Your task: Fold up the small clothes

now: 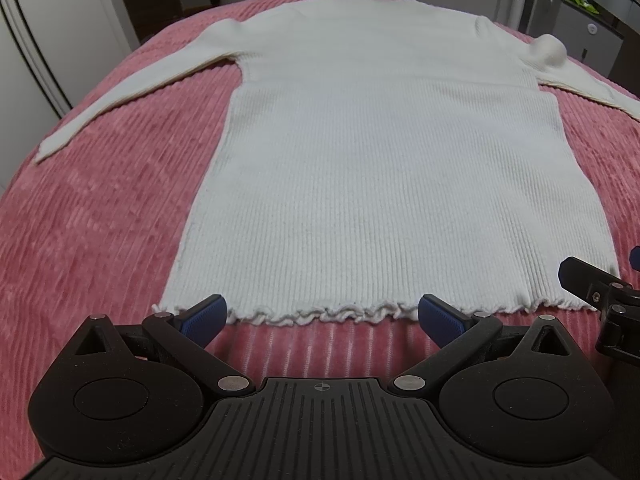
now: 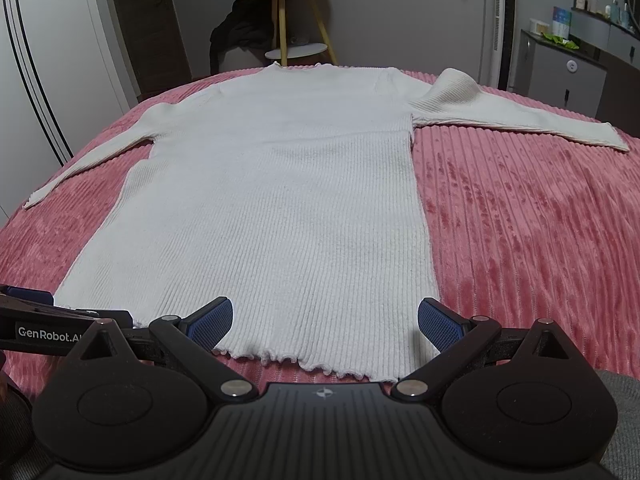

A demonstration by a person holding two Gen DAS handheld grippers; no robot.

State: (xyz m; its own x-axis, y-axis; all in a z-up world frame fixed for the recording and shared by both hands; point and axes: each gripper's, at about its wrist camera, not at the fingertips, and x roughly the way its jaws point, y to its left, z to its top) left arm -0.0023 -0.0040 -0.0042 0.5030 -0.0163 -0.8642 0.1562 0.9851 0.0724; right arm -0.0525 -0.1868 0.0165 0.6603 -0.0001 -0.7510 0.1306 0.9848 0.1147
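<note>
A white sweater point(image 1: 384, 168) lies flat and unfolded on the pink bedspread point(image 1: 100, 240), sleeves spread left and right, while your left gripper point(image 1: 322, 318) and right gripper point(image 2: 324, 320) hover wide open and empty at its near hem, so all folding remains.

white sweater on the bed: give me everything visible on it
The white ribbed-knit long-sleeved sweater lies flat and unfolded on the pink corduroy-textured bed cover, neckline away from the cameras. Both sleeves are spread outward; the one on the right of the view bunches up near the shoulder. Hem and neckline have a wavy lettuce edge. The open left claw and open right claw sit at the hem; whether either touches it cannot be told.
</note>
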